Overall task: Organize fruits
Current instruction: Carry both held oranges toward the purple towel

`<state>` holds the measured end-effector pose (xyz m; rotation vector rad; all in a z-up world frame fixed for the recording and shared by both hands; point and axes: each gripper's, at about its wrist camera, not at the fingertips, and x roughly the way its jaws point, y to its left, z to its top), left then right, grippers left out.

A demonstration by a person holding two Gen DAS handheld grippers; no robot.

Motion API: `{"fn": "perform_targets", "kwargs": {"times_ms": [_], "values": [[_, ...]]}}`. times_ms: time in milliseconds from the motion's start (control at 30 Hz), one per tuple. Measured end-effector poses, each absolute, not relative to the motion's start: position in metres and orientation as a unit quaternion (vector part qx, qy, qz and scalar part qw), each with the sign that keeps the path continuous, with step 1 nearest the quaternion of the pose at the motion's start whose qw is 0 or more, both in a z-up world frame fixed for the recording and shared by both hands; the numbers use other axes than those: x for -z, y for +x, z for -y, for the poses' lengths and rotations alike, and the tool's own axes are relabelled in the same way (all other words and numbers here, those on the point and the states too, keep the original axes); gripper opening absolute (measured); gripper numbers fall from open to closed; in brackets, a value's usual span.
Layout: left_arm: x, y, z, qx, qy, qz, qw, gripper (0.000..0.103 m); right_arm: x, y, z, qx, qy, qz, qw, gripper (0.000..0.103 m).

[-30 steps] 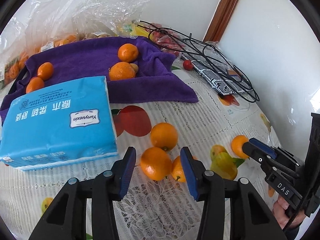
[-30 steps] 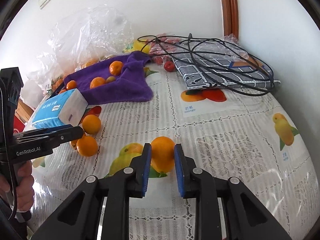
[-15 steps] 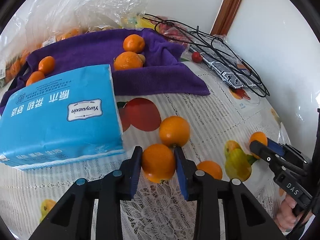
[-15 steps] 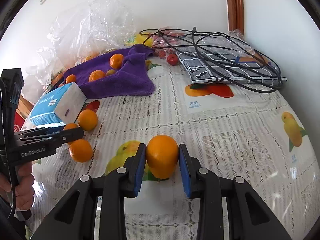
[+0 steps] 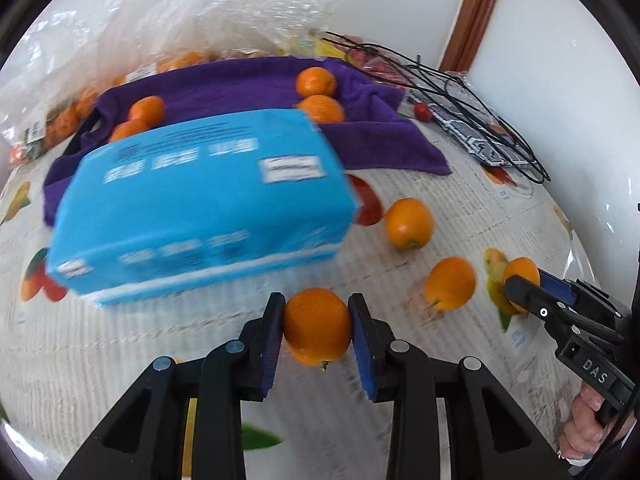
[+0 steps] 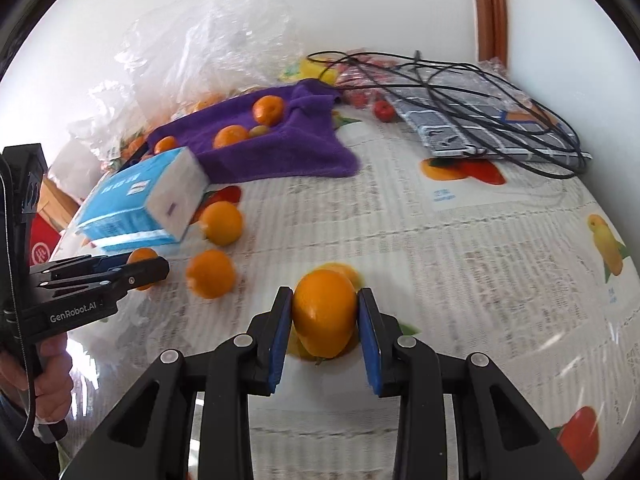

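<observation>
We hold one orange (image 5: pixel 318 326) in the left gripper (image 5: pixel 318 330), jaws closed on it | right gripper (image 6: pixel 325 316) clamps another orange (image 6: pixel 325 312) | we should keep both squeezes gentle and carry past the tissue pack (image 5: pixel 200 208) | far: purple towel (image 5: pixel 384 148), likely the place for them.

The table (image 6: pixel 460 240) wears a lace cloth with fruit prints — on it lie a purple towel (image 6: pixel 280 148), a blue tissue pack (image 5: pixel 200 208), two loose oranges (image 5: pixel 409 223), cables (image 6: pixel 500 92) and plastic bags (image 5: pixel 180 12).
</observation>
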<state>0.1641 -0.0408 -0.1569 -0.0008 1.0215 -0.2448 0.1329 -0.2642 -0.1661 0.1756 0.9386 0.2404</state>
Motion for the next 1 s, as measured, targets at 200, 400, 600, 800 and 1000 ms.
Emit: {"fn": "perform_targets", "kwargs": {"times_ms": [200, 400, 600, 800, 1000], "values": [[0.158, 0.145, -0.008, 0.076, -0.013, -0.480, 0.874, 0.031, 0.155, 0.120, 0.209, -0.161, 0.066, -0.447, 0.878, 0.032], [0.157, 0.126, -0.050, 0.038, -0.019, -0.468, 0.883, 0.031, 0.156, 0.112, 0.157, -0.180, 0.039, -0.440, 0.879, 0.032], [0.162, 0.122, -0.076, 0.007, -0.036, -0.449, 0.893, 0.031, 0.162, 0.123, 0.132, -0.161, 0.027, -0.439, 0.884, 0.032], [0.164, 0.122, -0.073, -0.003, -0.016, -0.441, 0.897, 0.031, 0.165, 0.128, 0.129, -0.152, 0.026, -0.443, 0.883, 0.032], [0.163, 0.120, -0.079, 0.006, -0.037, -0.439, 0.898, 0.031, 0.168, 0.131, 0.131, -0.141, 0.031, -0.454, 0.879, 0.033]]}}
